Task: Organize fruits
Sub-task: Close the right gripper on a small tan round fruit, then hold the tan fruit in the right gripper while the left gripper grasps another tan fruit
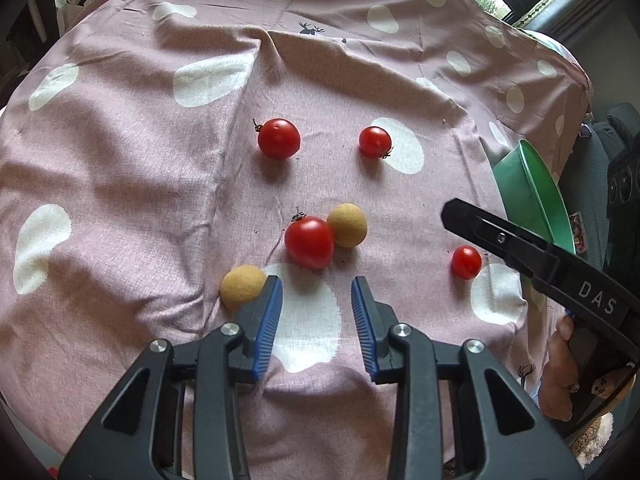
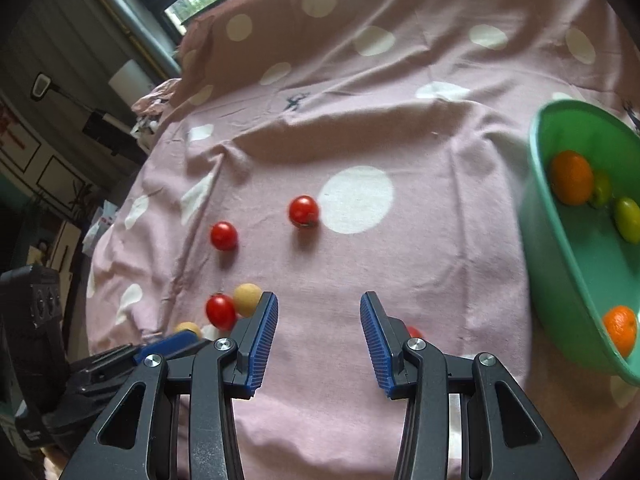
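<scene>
Pink dotted cloth [image 1: 120, 184] bears tomatoes [image 1: 279, 138], tan fruits [image 1: 347, 225], green bowl [image 2: 568, 280].

Empty right gripper [image 2: 319, 336] parted above pink cloth [image 2: 400, 120], tomatoes [image 2: 303, 211] scattered, green bowl [image 2: 560, 264] right

The pink cloth [image 1: 140, 184] is looking soft, matt and wrinkly. The red tomatoes [image 1: 309, 242] are shining, smooth and glossy. The tan round fruits [image 1: 347, 225] are looking dull and rough. The green bowl [image 2: 560, 264] is looking like smooth plastic.
</scene>
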The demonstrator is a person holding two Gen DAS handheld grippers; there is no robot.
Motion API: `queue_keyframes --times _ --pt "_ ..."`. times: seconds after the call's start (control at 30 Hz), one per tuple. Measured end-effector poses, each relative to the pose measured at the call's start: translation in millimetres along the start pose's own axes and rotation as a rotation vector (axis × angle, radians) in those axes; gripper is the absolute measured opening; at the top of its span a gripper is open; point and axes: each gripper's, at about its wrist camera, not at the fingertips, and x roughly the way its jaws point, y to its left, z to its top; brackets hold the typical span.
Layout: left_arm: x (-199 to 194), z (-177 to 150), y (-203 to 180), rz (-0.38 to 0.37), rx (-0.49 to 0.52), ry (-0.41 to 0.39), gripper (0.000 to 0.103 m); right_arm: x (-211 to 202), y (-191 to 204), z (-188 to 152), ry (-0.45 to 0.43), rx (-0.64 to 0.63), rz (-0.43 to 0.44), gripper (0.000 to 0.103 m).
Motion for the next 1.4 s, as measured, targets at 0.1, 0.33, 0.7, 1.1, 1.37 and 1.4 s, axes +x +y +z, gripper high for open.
queue_keyframes --times 0.1,0.33,0.7,1.1,1.37,1.4 --pt "0 0 1 -0.007 -0.005 -0.001 0.034 16 21 6 0.024 -0.046 0.049 0.046" --pt "9 2 10 -0.025 -0.050 0.028 0.017 54 38 10 0.118 -0.063 0.097 0.035" --pt "9 3 14 -0.062 -0.078 0.013 0.010 68 32 4 0.154 -0.037 0.091 0.029" --pt "-18 2 10 0.022 -0.041 -0.076 0.011 57 26 4 0.123 -0.007 0.097 0.029" --pt "-1 2 7 0.066 -0.024 -0.036 0.012 44 27 4 0.104 -0.007 0.117 0.029" --pt "0 2 6 0.075 -0.021 -0.038 0.012 43 28 4 0.102 -0.008 0.117 0.029"
